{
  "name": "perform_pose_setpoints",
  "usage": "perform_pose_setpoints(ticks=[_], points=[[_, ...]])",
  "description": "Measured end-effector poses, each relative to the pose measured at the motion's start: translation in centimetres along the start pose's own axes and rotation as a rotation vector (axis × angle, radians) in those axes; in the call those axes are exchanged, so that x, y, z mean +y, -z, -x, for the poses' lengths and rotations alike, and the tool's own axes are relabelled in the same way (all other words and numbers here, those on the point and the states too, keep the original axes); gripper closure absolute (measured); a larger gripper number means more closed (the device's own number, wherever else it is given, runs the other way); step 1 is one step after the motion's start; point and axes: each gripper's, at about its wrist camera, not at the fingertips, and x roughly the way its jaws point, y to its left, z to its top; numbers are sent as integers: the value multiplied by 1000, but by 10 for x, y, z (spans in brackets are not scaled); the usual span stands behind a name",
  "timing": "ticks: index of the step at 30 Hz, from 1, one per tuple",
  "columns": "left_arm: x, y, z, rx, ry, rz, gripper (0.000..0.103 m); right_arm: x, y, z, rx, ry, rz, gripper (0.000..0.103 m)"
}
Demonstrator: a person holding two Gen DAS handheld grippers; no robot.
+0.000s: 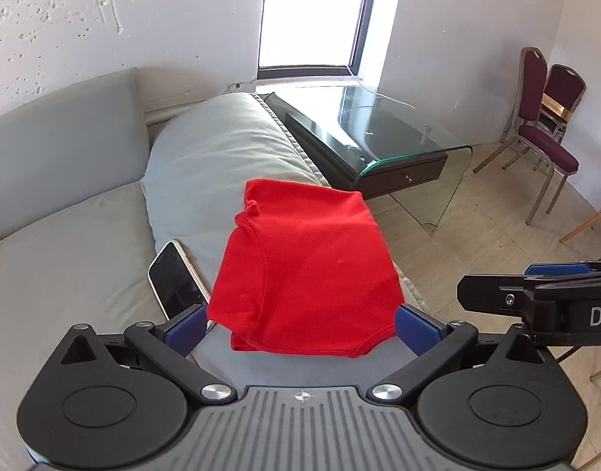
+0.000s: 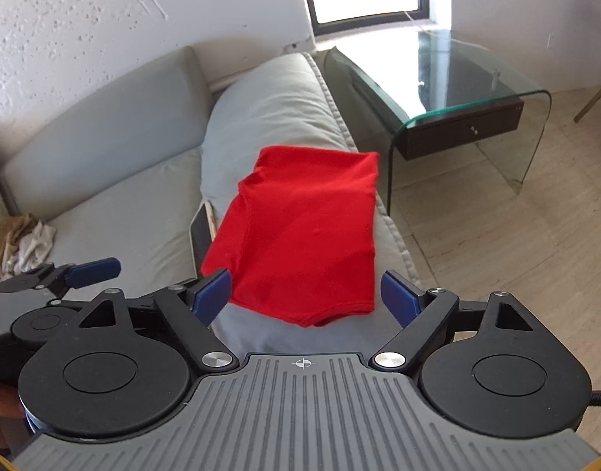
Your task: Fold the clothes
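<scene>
Red cotton T-shirt [image 1: 308, 271], folded into a compact rectangle, lies on the pale grey padded arm of the sofa [image 1: 206, 145], its near hem toward both cameras. Left claw [image 1: 300, 324] is spread wide with nothing between its blue pads [image 1: 184, 327]; it hangs clear above the shirt's near edge. Right claw [image 2: 306, 298] is likewise spread wide and empty, above the same hem. A white-edged smartphone [image 1: 174, 278] rests beside the shirt, partly tucked under its left side. A curved glass side table [image 1: 398, 129] stands beyond the sofa.
</scene>
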Motion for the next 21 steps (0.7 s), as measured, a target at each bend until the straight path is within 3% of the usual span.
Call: perform_pose_setpoints(ticks=[9,21], points=[[-8,14,6,29,58,-6,1,6,14,30,3,76,17,14],[-9,28,-5,72,57,-18,1,9,34,13,60,98,35,13]])
